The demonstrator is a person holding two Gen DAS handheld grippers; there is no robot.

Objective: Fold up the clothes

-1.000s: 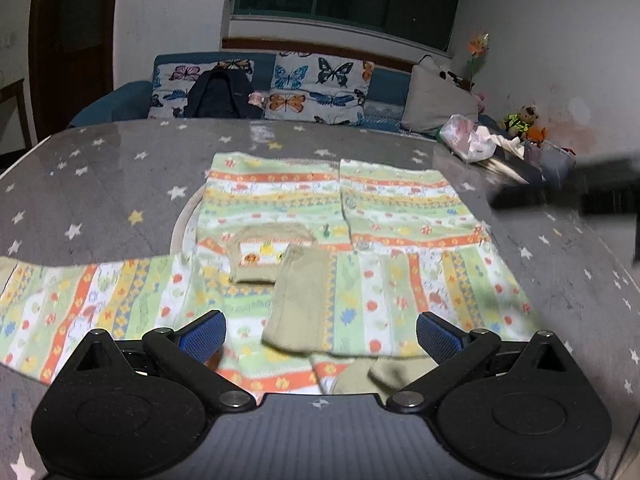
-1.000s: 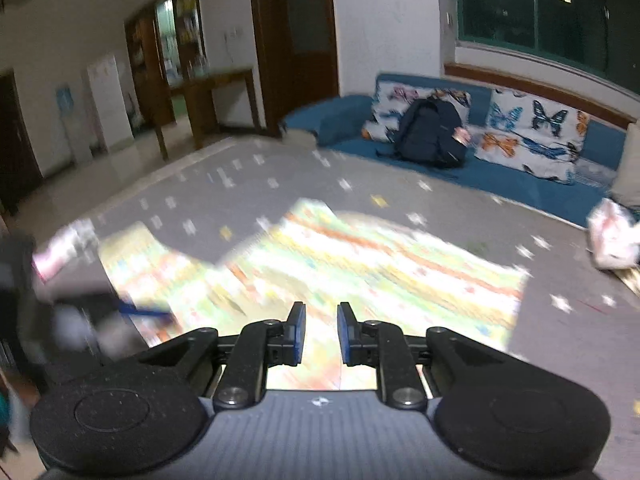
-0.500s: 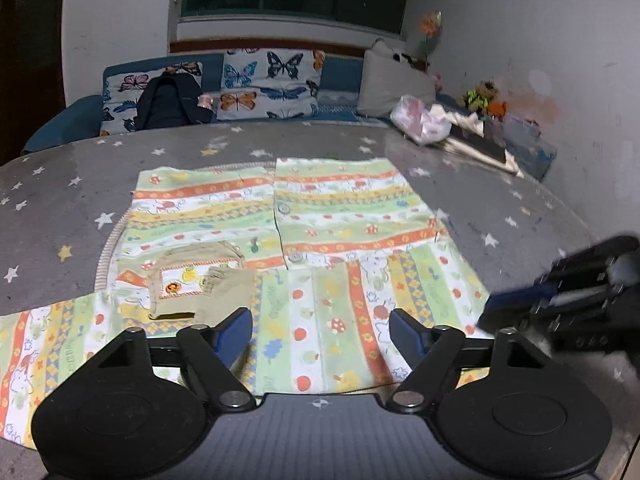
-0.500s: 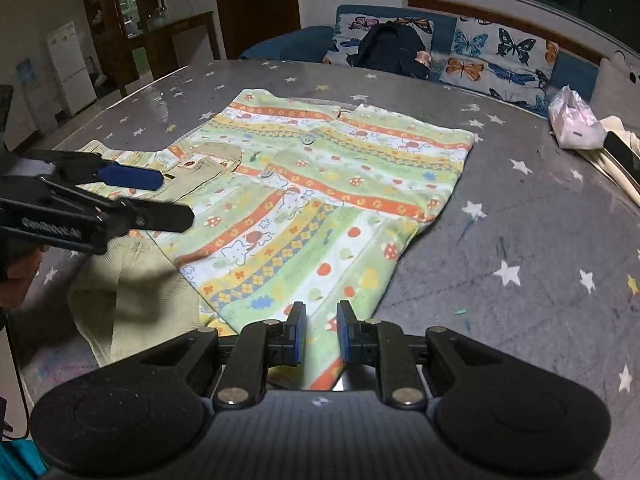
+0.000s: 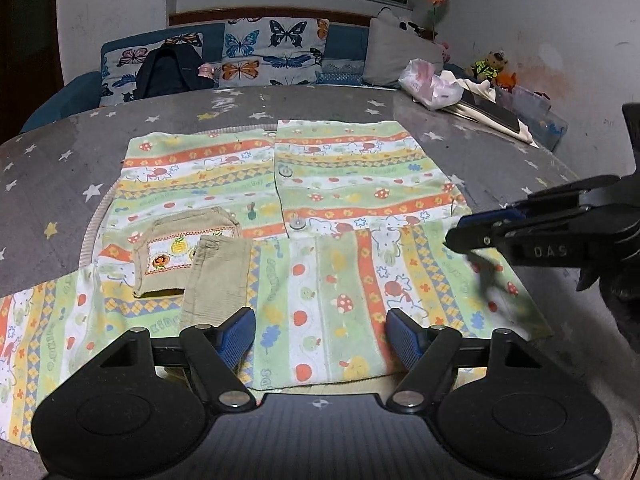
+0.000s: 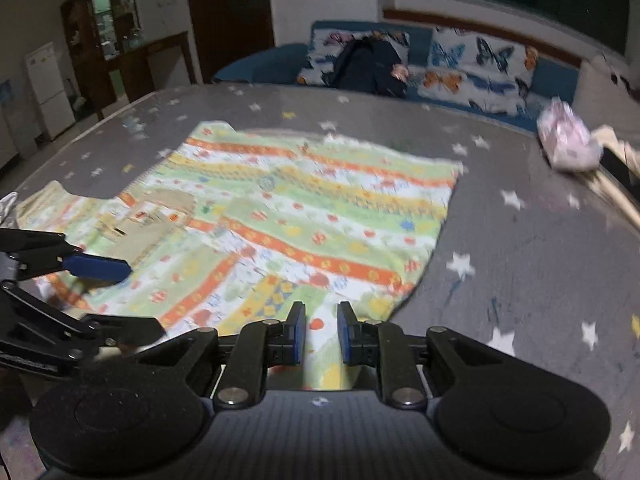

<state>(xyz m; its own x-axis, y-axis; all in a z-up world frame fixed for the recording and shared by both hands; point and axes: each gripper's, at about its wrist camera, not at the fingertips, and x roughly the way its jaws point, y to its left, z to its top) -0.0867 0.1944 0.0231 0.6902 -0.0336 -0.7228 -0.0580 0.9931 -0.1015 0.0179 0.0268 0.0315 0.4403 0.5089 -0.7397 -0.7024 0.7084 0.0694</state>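
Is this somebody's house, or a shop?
Most likely a home, probably a living room. A sofa with butterfly cushions stands behind the star-patterned table, a teddy bear sits in the corner, and a white fridge shows in the next room.

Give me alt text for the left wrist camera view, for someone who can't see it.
A child's striped, cartoon-print shirt lies spread on a grey star-patterned table, one sleeve folded across its lower part. The left hand-held gripper hovers over its near edge, jaws apart and empty; the right hand-held gripper reaches in from the right. A sofa with butterfly cushions stands behind.
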